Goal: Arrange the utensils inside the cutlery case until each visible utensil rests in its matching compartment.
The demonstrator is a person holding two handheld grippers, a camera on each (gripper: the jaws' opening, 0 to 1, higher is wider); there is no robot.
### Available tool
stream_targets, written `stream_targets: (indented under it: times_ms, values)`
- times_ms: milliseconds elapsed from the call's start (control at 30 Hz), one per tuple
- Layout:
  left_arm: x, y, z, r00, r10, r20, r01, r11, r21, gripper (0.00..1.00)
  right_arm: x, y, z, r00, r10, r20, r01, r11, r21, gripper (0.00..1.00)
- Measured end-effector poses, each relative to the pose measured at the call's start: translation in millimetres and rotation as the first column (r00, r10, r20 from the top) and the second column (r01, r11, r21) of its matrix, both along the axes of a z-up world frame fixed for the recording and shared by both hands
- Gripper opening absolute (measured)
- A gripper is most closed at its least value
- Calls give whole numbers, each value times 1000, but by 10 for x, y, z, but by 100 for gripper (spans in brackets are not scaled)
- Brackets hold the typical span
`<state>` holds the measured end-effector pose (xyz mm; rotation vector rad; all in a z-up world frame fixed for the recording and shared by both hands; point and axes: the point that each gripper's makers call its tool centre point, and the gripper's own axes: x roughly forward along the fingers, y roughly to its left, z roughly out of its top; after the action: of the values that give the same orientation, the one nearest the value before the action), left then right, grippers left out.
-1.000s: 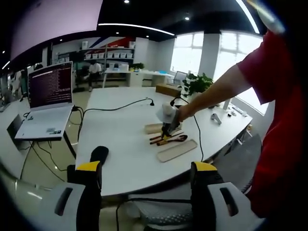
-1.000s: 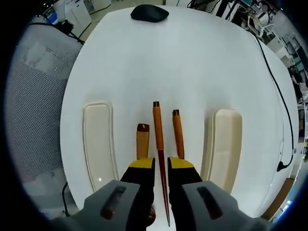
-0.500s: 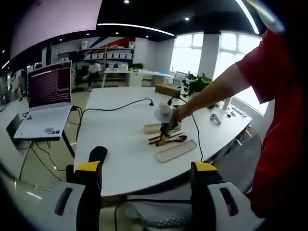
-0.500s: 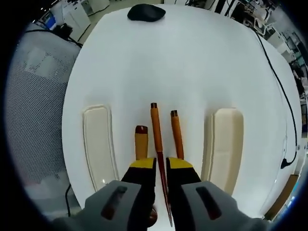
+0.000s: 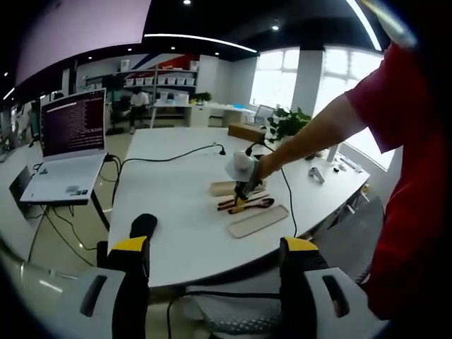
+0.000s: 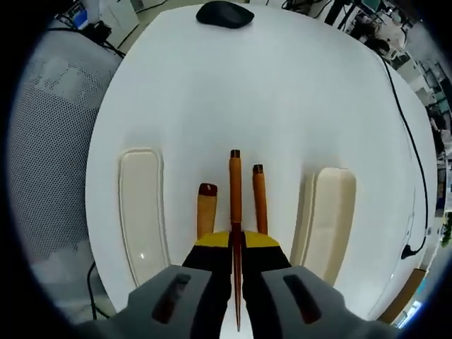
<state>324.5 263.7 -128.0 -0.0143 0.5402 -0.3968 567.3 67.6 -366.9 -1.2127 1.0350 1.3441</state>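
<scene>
Three wooden-handled utensils lie side by side on the white table [image 6: 282,85]. My right gripper [image 6: 236,239] is shut on the middle utensil [image 6: 234,191], an orange handle with a dark red shaft running down between the jaws. A pale-handled utensil [image 6: 206,212] lies just left of it and a thinner orange one [image 6: 259,201] just right. Two cream halves of the cutlery case flank them, one on the left [image 6: 140,212] and one on the right [image 6: 326,215]. My left gripper [image 5: 215,247] hangs open off the table's near edge, well back from the right gripper [image 5: 244,176], the utensils [image 5: 248,205] and a case half [image 5: 259,220].
A black mouse [image 6: 224,13] [image 5: 143,224] sits near the table edge. A black cable [image 6: 417,176] crosses the table. A mesh chair [image 6: 42,141] stands beside the table. An open laptop [image 5: 70,141] rests on a side stand. A person's arm [image 5: 318,134] in a red sleeve reaches over the table.
My right jaws have closed from slightly apart onto the middle utensil, which now points straight ahead. The left gripper stays open and still.
</scene>
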Motion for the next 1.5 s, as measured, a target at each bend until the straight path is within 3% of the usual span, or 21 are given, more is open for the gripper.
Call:
stream_targets:
  times_ms: [533, 667, 767, 1000, 1500]
  values:
    - [74, -1, 43, 1000, -21, 13, 21, 1000, -2, 77, 7, 1, -3, 998, -68, -11, 68, 998, 15, 0]
    - [88, 2, 57, 1000, -23, 20, 23, 1000, -2, 77, 17, -12, -12, 1000, -4, 19, 4, 1000, -7, 0]
    - [90, 12, 70, 1000, -21, 23, 21, 1000, 1, 77, 51, -33, -14, 1000, -23, 20, 24, 1000, -17, 0]
    - [87, 38, 110, 999, -17, 39, 17, 1000, -2, 77, 95, -27, 104, 997, -68, 19, 68, 997, 24, 0]
    - [131, -45, 200, 996, -52, 77, 53, 999, -6, 77, 24, -160, 313, 996, -33, 83, 30, 999, 30, 0]
